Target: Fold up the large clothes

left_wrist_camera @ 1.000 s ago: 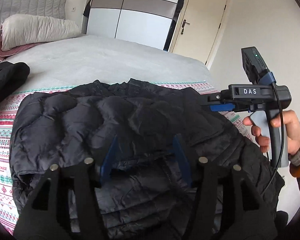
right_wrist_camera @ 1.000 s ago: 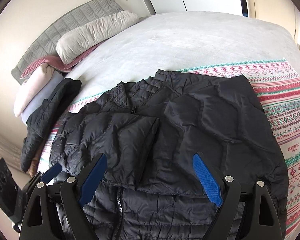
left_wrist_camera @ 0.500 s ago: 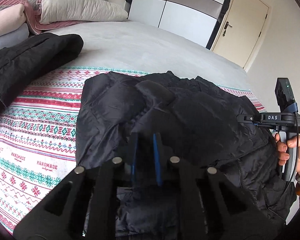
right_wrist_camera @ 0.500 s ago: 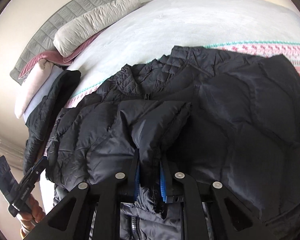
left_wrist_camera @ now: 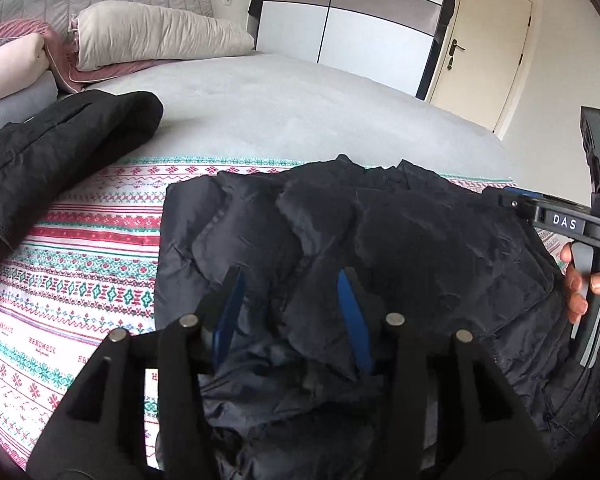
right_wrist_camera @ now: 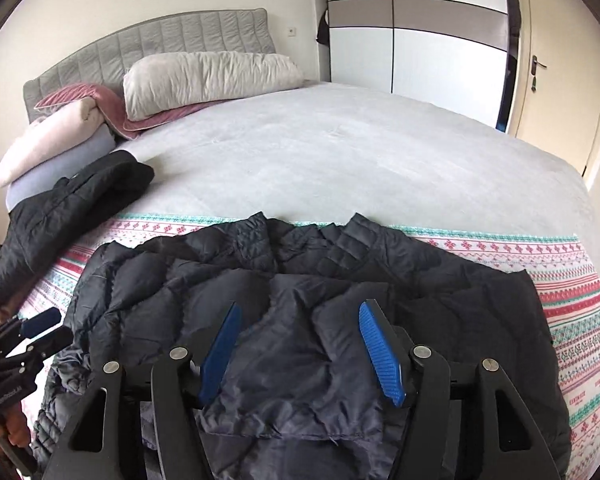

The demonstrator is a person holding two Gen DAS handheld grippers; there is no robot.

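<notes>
A wide bed (right_wrist_camera: pixel 340 152) with a pale grey cover is filling the room, its grey padded headboard (right_wrist_camera: pixel 148 40) standing against the far wall, with a white-and-grey wardrobe (right_wrist_camera: pixel 420 32) and one cream door (right_wrist_camera: pixel 560 64) at the far right. A patterned red, green and white blanket (left_wrist_camera: pixel 72 280) is lying across the near end of the bed. One long pale pillow (right_wrist_camera: pixel 208 76) is resting at the head, with a stack of folded bedding (right_wrist_camera: pixel 56 136) to its left. Two dark garments are showing: a quilted black jacket (right_wrist_camera: pixel 440 292) is lying spread on the blanket, sleeves folded over its middle, and a second black garment (left_wrist_camera: pixel 60 148) is sitting at the far left. The left tool (left_wrist_camera: pixel 290 312) is hovering over the jacket, its blue pads opening with fabric bunched beneath them but not pinched. The right tool (right_wrist_camera: pixel 300 344) is likewise opening above a folded sleeve, gripping nothing.
</notes>
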